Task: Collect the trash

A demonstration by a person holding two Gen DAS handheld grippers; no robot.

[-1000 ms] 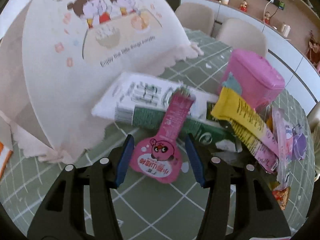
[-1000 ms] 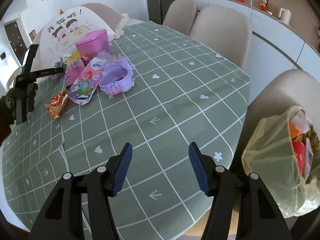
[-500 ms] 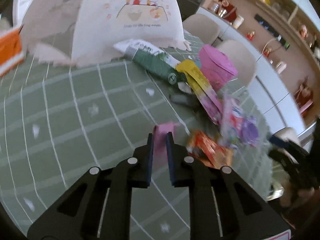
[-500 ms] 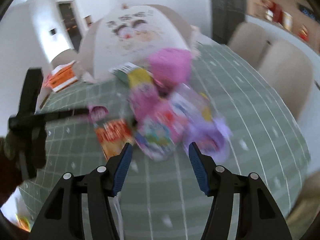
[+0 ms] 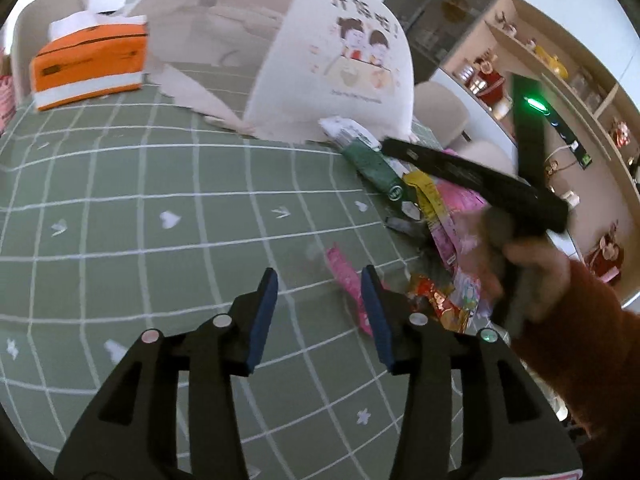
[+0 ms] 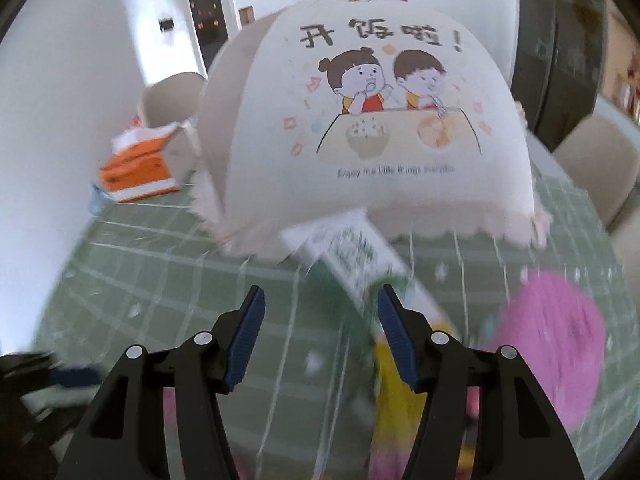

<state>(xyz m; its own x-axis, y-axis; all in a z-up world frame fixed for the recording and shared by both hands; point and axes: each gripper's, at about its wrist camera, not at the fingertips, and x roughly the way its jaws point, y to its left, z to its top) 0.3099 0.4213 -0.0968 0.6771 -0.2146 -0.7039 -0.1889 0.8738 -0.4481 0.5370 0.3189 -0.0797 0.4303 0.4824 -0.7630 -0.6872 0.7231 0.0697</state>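
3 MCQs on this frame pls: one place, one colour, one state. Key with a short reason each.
1. Where does the tissue box sit in the left wrist view?
A. far left on the tablecloth
B. inside the trash pile
C. on a chair

2. What colour is the tissue box?
A. blue
B. orange and white
C. black

3. How is the left gripper?
A. shut on the pink wrapper
B. open, nothing pressed between its pads
C. out of view

Key: 1 A, it stands at the far left edge, apart from the pile. 2 B, orange body with a white band. 3 B, its jaws have just been opening and the pink wrapper lies by the right pad, not pinched.
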